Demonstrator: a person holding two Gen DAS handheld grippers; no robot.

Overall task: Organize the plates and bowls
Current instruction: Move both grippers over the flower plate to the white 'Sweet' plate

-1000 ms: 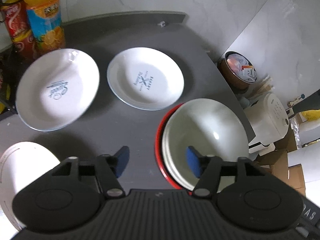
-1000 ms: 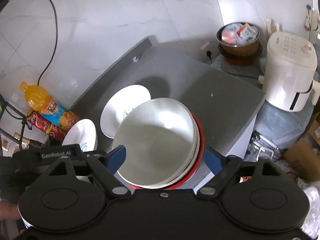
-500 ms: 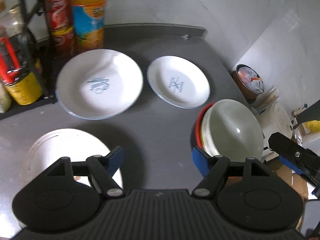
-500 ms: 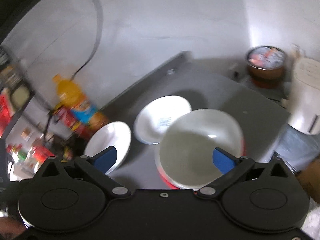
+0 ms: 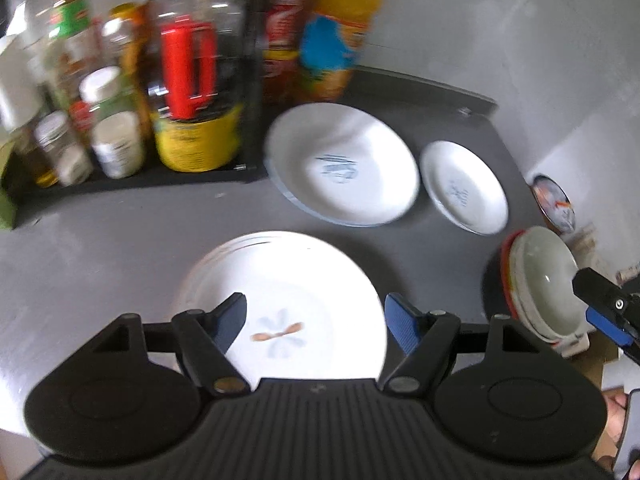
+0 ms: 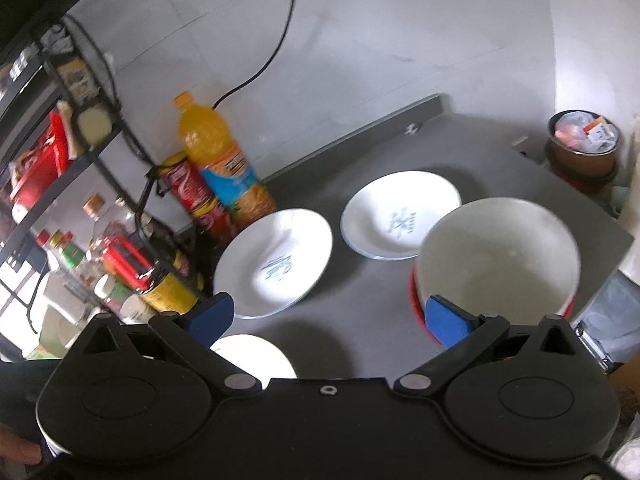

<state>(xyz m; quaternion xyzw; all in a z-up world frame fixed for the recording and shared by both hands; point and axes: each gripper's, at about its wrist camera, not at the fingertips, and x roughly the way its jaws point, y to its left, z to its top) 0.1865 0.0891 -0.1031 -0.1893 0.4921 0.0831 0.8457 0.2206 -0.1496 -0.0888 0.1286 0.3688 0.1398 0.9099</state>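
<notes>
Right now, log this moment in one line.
left gripper open over flower plate | right gripper open by bowl stack | nothing held

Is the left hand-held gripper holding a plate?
No: the left hand-held gripper hovers open above the flower-patterned plate, fingers clear of its rim.

Ahead of your tools lies a dark grey matte countertop (image 6: 360,312), backed by a pale grey marbled tile wall (image 6: 400,40). To your left stands a black wire shelf rack (image 6: 100,168). A black power cable (image 6: 276,40) hangs down the wall.
</notes>
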